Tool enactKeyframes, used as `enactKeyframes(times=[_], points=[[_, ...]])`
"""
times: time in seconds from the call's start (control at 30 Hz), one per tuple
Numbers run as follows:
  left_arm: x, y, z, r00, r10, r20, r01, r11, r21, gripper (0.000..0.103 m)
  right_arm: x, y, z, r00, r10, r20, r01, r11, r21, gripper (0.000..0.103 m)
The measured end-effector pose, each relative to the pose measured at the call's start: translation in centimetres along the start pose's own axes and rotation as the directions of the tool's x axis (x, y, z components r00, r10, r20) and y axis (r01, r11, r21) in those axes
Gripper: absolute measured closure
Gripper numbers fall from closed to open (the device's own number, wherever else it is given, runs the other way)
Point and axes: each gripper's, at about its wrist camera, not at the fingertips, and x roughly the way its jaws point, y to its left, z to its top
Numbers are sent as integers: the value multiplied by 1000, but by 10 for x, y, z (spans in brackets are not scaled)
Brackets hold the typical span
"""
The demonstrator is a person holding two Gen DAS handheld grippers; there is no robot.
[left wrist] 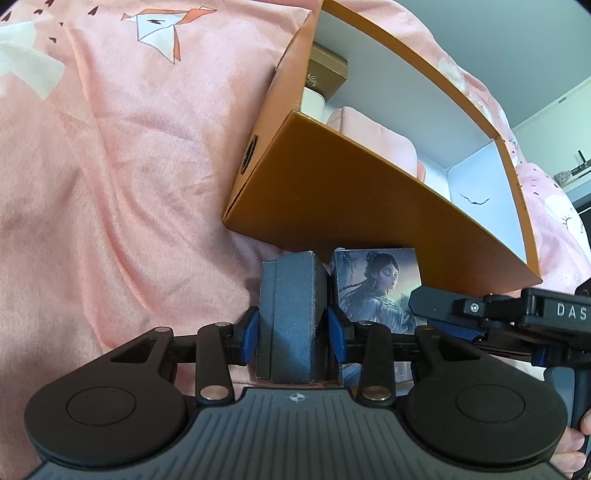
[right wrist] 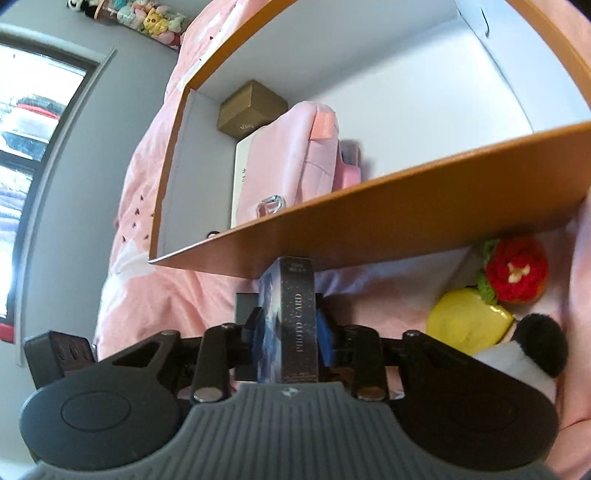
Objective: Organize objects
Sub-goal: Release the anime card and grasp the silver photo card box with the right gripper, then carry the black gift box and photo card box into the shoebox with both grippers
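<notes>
Surface: a bed under a pink fleece blanket (left wrist: pixel 110 177), soft and creased, printed with folded-paper bird shapes. Grey walls; a window (right wrist: pixel 33 122) at the left of the right wrist view, a row of plush toys (right wrist: pixel 147 18) high on the wall.

An orange cardboard box (left wrist: pixel 332 192), white inside, lies open on the blanket. In it: a small gold carton (right wrist: pixel 251 109), a pink padded pouch (right wrist: pixel 288 162), a white flat item beneath.

Left tongs (left wrist: pixel 291 328): blue pads clamped on a grey cloth-covered case (left wrist: pixel 291 314), rectangular, woven texture, upright just before the box wall.

Right tongs (right wrist: pixel 286 325): gripping a card box (right wrist: pixel 291 317), dark glossy spine lettered "PHOTO CARD", a painted portrait on its face; it stands beside the grey case.

On the blanket at right: a red crocheted flower (right wrist: pixel 515 269), a yellow pouch (right wrist: pixel 465 317), a black-and-white plush (right wrist: pixel 532 354).
</notes>
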Motion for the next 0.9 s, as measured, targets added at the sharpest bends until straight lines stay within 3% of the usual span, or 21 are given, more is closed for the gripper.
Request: enactKeyframes(times=[0.17,0.23,0.57,0.9], points=[[-4,1,-5,1000,7,3,-7,1000,10,59,24,-18,4,997,46,-68,-40,995,90,73],[7,-8,7,1000,-6,7,6,1000,3,59,23,-26,0,996,48,-72,-40,993,111,78],[-9,-22,5,998,-28,56,27,999,26,60,-11,4,-4,999,-41,-6,40,995,-88,79],[-65,-42,11,976,-164,146,150,983,101,62,-73,38,-3,997,-14,70,31,966,-258,79]])
